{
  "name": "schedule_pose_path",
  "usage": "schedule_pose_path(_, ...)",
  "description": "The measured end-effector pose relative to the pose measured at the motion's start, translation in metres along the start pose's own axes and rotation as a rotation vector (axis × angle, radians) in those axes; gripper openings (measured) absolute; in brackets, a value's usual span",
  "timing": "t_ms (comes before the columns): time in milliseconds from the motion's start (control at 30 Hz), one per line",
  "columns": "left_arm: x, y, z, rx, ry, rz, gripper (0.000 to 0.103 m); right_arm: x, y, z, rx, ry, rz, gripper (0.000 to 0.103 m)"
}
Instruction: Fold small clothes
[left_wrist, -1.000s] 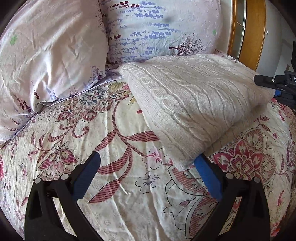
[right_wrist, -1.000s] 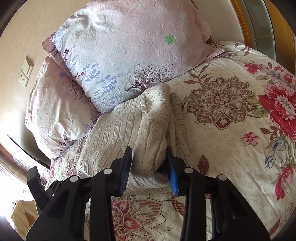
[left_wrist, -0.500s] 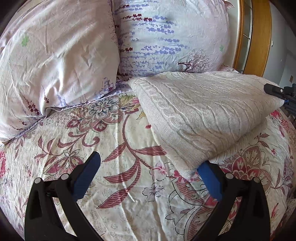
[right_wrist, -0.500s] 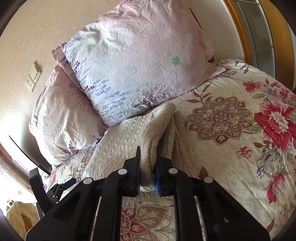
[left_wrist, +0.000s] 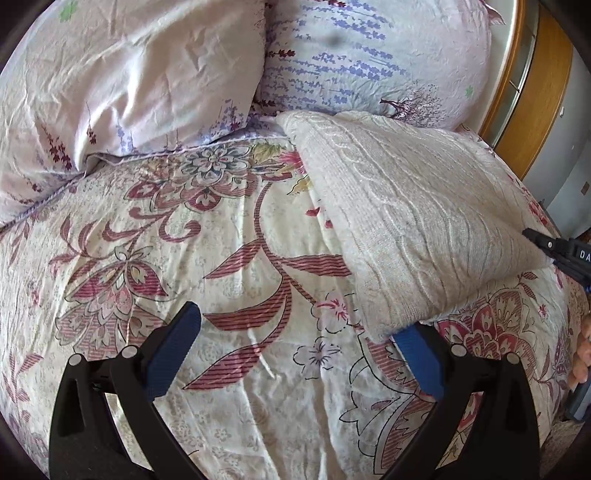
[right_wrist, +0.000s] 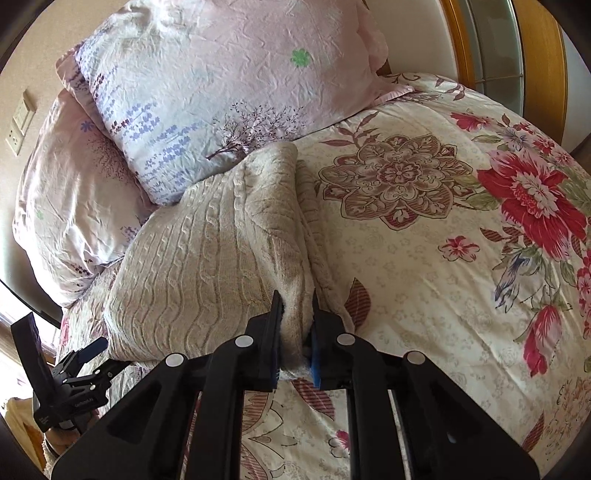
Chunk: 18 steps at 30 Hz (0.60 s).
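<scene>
A cream cable-knit sweater (left_wrist: 413, 221) lies folded on the floral bedspread (left_wrist: 221, 280), its far end against the pillows. My left gripper (left_wrist: 299, 343) is open, its right blue finger (left_wrist: 421, 360) tucked under the sweater's near corner, its left finger on bare bedspread. In the right wrist view my right gripper (right_wrist: 297, 332) is shut on the near edge of the sweater (right_wrist: 207, 254), pinching a thick fold and lifting it into a ridge. The left gripper shows at the lower left of that view (right_wrist: 79, 373).
Two pale floral pillows (left_wrist: 129, 74) (left_wrist: 369, 51) lean at the head of the bed. A wooden frame with glass (left_wrist: 532, 92) stands at the far right. A wall socket (right_wrist: 18, 122) is on the left wall. Open bedspread (right_wrist: 461, 258) spreads right of the sweater.
My right gripper closed on the sweater's edge and raised it into a taut ridge. The left gripper stayed open at the sweater's other corner, shifting slightly.
</scene>
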<state>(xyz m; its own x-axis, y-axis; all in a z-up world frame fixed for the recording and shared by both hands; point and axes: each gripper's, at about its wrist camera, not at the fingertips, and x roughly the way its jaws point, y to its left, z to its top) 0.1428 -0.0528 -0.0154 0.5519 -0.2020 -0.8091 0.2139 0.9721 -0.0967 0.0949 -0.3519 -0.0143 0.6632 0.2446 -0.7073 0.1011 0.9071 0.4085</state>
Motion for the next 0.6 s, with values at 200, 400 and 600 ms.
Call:
schedule_pose_path(200, -0.001, -0.005, -0.006, -0.008, -0.003, 0.078, 0.101, 0.001, 0.005, -0.005, -0.021, 0.003, -0.031, 0.012)
schedule_pose_path(400, -0.018, -0.029, -0.007, 0.163, -0.084, 0.133, 0.101, 0.004, -0.002, 0.004, 0.007, -0.02, -0.051, 0.012)
schedule_pose_path(600, -0.054, -0.006, -0.009, 0.076, -0.17, -0.027, 0.101, -0.009, -0.016, 0.012, 0.078, 0.011, 0.091, 0.022)
